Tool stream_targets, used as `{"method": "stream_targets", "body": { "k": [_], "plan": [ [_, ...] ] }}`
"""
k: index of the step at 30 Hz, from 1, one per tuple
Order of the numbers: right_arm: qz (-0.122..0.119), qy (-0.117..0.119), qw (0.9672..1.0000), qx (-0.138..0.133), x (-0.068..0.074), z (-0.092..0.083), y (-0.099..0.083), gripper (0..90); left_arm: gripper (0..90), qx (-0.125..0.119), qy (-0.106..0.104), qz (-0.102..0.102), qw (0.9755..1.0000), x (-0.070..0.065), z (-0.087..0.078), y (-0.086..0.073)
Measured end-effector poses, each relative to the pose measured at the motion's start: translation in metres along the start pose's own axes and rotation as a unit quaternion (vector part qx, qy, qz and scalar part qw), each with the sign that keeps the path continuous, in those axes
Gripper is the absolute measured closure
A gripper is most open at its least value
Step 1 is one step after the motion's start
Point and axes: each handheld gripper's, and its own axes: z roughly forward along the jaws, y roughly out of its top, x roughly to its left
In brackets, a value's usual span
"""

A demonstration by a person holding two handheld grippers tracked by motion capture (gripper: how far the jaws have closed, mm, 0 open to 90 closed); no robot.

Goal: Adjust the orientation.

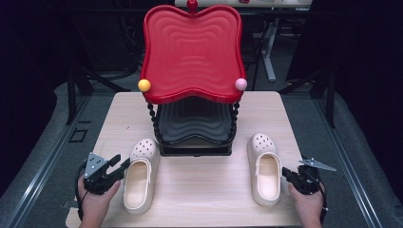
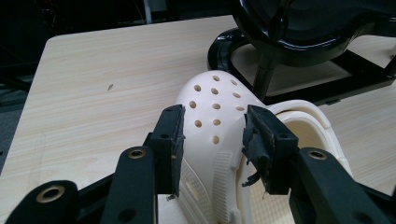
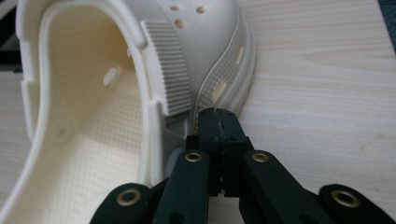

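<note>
Room: dark all round, with black stands and a pale desk leg dimly seen behind the table.
Table (image 1: pixel 199 199): light wood-grain top, rectangular, bearing everything below; a small dark fleck marks the bare wood in the left gripper view.
Two-tier rack (image 1: pixel 194 128): stands at the table's far middle on a black base, with twisted black posts at the front corners.
Red tray (image 1: pixel 192 52): upper tier, wavy-edged, rippled inside, tilted up toward the camera; a red knob tops its far edge.
Black tray (image 1: pixel 192 124): lower tier, same rippled shape, under the red one.
Left clog (image 1: pixel 141 175): cream foam clog with a holed toe, lying left of the rack's base, toe pointing away from the person.
Right clog (image 1: pixel 263 168): its pair, right of the base, toe also pointing away, well apart from the other.
Left gripper (image 1: pixel 121 168): held in the person's left hand (image 1: pixel 95 202), jaws parted wide; in the left gripper view they straddle the clog's outer side near the strap hinge, pads not pressing it, nothing held.
Right gripper (image 1: pixel 288 174): held in the right hand (image 1: pixel 308 204), jaws closed together, pads meeting with nothing between them; tips just beside the right clog's outer sole.
Yellow ball (image 1: pixel 144 85): on the red tray's front left corner.
Pink ball (image 1: pixel 241 84): on its front right corner.
Writing: no brand or lettering can be read on the clogs or rack.
</note>
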Motion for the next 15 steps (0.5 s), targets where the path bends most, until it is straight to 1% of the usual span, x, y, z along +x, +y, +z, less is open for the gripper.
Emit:
{"method": "stream_targets", "body": {
  "k": [1,3,4,5,6,7,8,9,10,11,12,13,14,15],
  "plan": [
    [-0.014,-0.008,0.9999,0.005,0.004,0.002,0.0,90.0,57.7,0.0,0.0,0.0,1.0,0.0,0.0,0.0],
    [-0.024,-0.017,0.9995,0.005,0.007,0.003,0.001,90.0,57.7,-0.002,-0.001,0.0,1.0,0.0,0.0,0.0],
    [-0.024,-0.017,0.9995,0.005,0.007,0.003,0.001,90.0,57.7,-0.002,-0.001,0.0,1.0,0.0,0.0,0.0],
    [-0.027,-0.022,0.9994,0.005,0.008,0.003,0.001,90.0,57.6,-0.002,-0.001,0.0,1.0,0.001,0.0,0.0],
    [-0.024,-0.033,0.9991,-0.006,0.007,0.0,0.001,90.0,57.6,-0.003,-0.002,0.0,1.0,0.001,0.0,0.0],
    [-0.024,-0.033,0.9991,-0.006,0.007,0.0,0.001,90.0,57.6,-0.003,-0.002,-0.001,1.0,0.001,0.0,0.0],
    [-0.026,-0.039,0.9988,-0.015,0.007,-0.002,0.002,89.0,57.6,-0.004,-0.001,-0.002,1.0,0.001,0.0,0.0],
    [-0.03,-0.049,0.9979,-0.032,0.008,-0.006,0.004,86.5,57.6,-0.004,-0.002,-0.003,1.0,0.002,0.0,0.0],
    [-0.039,-0.057,0.9955,-0.065,0.012,-0.013,0.007,85.5,57.5,-0.005,-0.004,-0.005,1.0,0.002,0.001,0.0],
    [-0.039,-0.057,0.9955,-0.065,0.012,-0.013,0.007,85.5,57.4,-0.005,-0.004,-0.005,1.0,0.002,0.001,0.0],
    [-0.04,-0.05,0.9937,-0.092,0.015,-0.018,0.009,85.4,57.4,-0.005,-0.004,-0.006,1.0,0.003,0.001,0.0],
    [-0.05,-0.043,0.9913,-0.114,0.019,-0.025,0.012,85.3,57.4,-0.007,-0.005,-0.006,0.9999,0.003,0.002,-0.001],
    [-0.057,-0.039,0.9891,-0.13,0.024,-0.028,0.014,85.7,57.4,-0.008,-0.006,-0.006,0.9999,0.003,0.003,0.0],
    [-0.061,-0.035,0.9877,-0.14,0.027,-0.029,0.016,86.4,57.2,-0.007,-0.006,-0.006,0.9999,0.003,0.003,0.0]
  ]
}}
